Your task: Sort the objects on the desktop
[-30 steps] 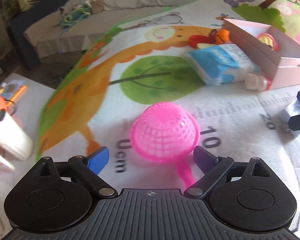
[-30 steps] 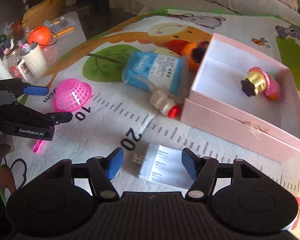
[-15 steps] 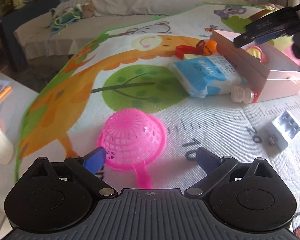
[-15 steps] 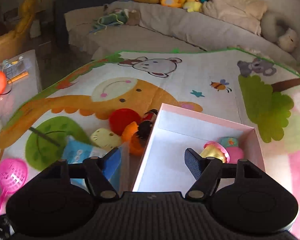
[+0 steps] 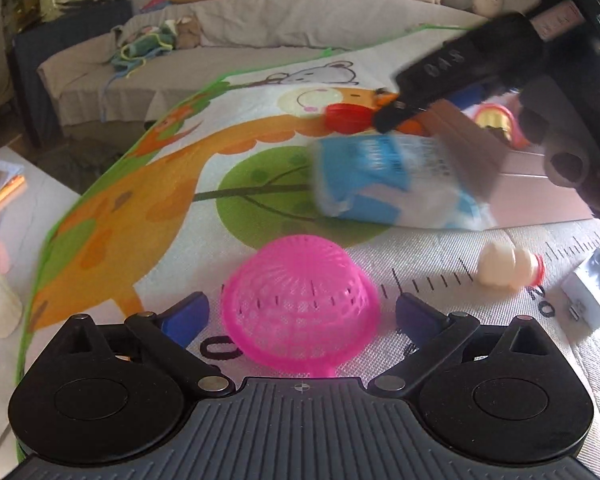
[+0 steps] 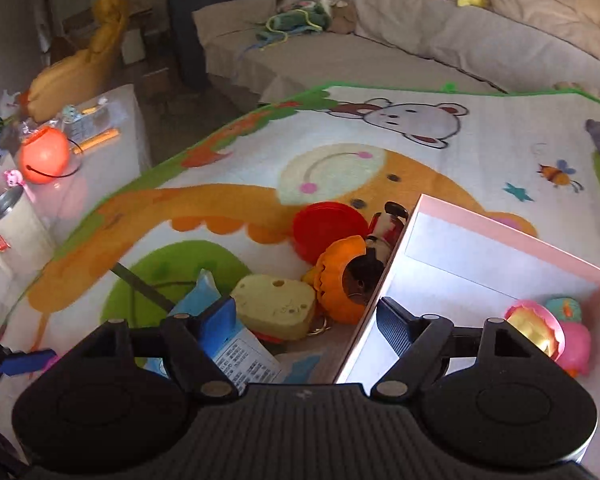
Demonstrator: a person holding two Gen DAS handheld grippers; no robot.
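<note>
A pink strainer (image 5: 300,304) lies upside down on the play mat, between the fingers of my left gripper (image 5: 300,314). Its jaws are opening and the pads stand clear of the strainer. My right gripper (image 6: 306,316) hovers over the left rim of the pink box (image 6: 392,264), jaws opening with nothing held. Below it lie a yellow cheese toy (image 6: 276,304), an orange pumpkin toy (image 6: 340,272) and a red disc (image 6: 324,228). A gold and pink toy (image 6: 540,332) sits in the box. The blue tissue pack (image 5: 380,176) lies beside the box.
A small white bottle with a red cap (image 5: 504,268) and a white block (image 5: 588,292) lie on the mat at the right. A side table at the left holds an orange ball (image 6: 44,156) and a white mug (image 6: 12,220). A sofa (image 6: 420,40) runs along the back.
My right gripper left the white block on the mat, swung over to the pink box's left rim and widened its jaws. The left jaws widened around the strainer.
</note>
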